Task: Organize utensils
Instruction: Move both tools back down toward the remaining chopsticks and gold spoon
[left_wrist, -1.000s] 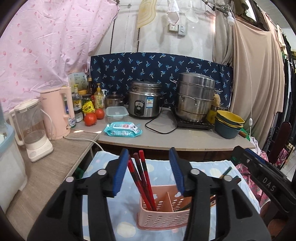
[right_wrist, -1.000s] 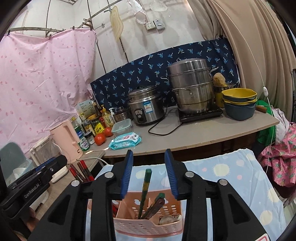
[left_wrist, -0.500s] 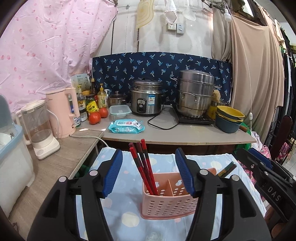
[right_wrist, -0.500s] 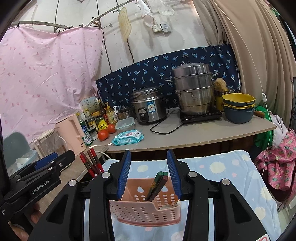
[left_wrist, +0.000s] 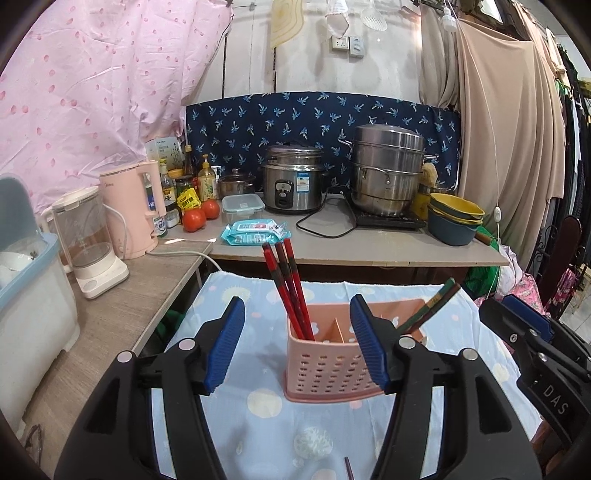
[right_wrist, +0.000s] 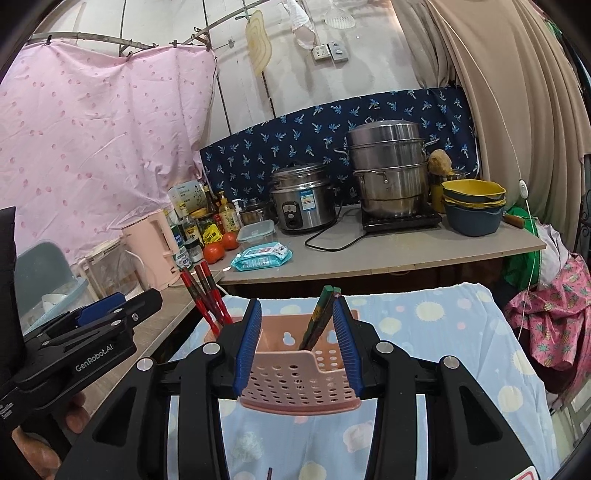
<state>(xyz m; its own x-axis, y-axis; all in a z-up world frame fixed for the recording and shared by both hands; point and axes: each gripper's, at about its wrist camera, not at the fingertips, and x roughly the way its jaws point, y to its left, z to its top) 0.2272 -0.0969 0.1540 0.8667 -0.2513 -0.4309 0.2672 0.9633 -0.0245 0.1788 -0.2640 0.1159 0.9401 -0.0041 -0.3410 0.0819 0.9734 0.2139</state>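
Note:
A pink perforated utensil basket (left_wrist: 328, 365) stands on the light blue cloth (left_wrist: 258, 424); it also shows in the right wrist view (right_wrist: 295, 380). Red chopsticks (left_wrist: 288, 288) stand in its left compartment and show in the right wrist view (right_wrist: 203, 299). Green and brown chopsticks (left_wrist: 432, 306) lean in its right compartment, also in the right wrist view (right_wrist: 319, 317). My left gripper (left_wrist: 297, 343) is open and empty, in front of the basket. My right gripper (right_wrist: 297, 347) is open and empty, its jaws on either side of the basket's right end. A dark stick tip (left_wrist: 348, 467) lies on the cloth near me.
A grey counter (left_wrist: 369, 247) behind holds a rice cooker (left_wrist: 293, 184), a steamer pot (left_wrist: 388, 173), stacked bowls (left_wrist: 456, 221), a wipes pack (left_wrist: 255, 232) and tomatoes (left_wrist: 194, 219). A pink kettle (left_wrist: 131, 210) and a blender (left_wrist: 90, 243) stand on the left worktop.
Both grippers have drawn back from the basket and risen a little. The green chopsticks, upright between the right jaws a second ago, now lean free in the basket.

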